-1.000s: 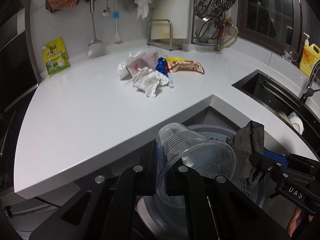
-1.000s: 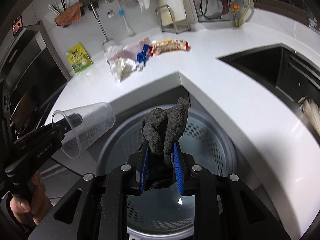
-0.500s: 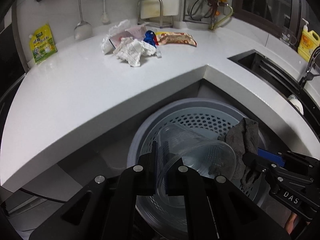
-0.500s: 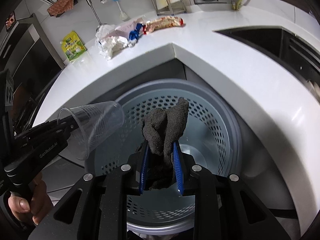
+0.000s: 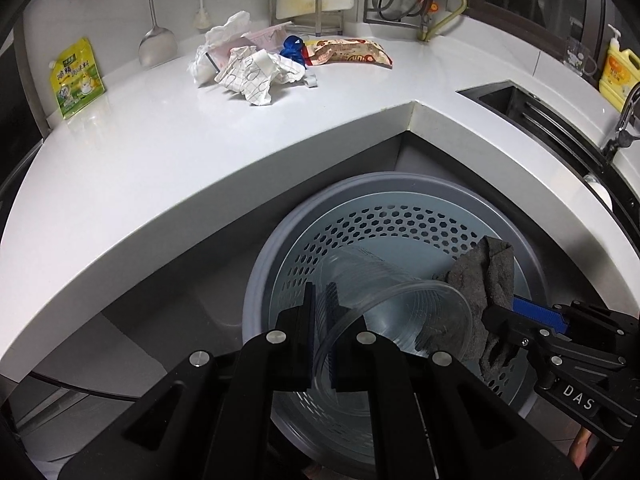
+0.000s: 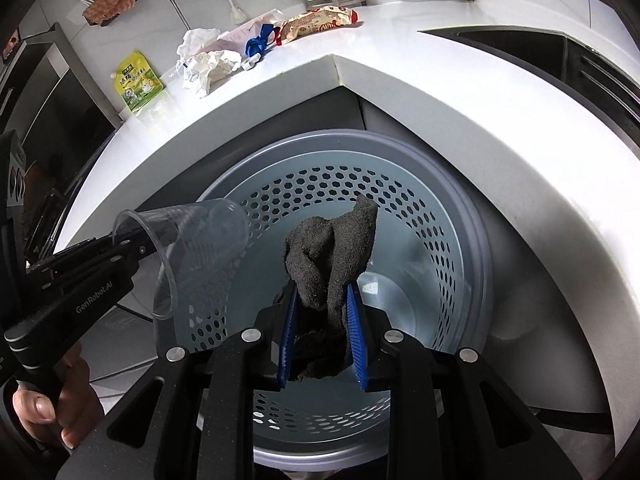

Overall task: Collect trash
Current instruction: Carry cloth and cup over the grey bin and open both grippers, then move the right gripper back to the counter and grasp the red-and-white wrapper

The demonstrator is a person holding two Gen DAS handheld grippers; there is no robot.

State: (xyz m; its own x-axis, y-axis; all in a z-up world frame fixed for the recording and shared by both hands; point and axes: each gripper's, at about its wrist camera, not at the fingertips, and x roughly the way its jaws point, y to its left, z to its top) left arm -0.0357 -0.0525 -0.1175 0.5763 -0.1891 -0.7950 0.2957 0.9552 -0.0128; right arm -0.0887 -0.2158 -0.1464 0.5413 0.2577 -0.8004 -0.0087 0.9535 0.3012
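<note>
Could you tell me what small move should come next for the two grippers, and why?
Probably open both grippers. The left gripper pinches the clear plastic cup by its wall and the right gripper clamps the dark cloth; both hang over the open perforated bin, so the items should drop inside.

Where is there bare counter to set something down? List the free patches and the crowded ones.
Free: the broad white counter between the green pouch and the inner corner; also the stretch between that corner and the sink. Crowded: the back, where crumpled paper, a blue scrap and a snack wrapper cluster.
</note>
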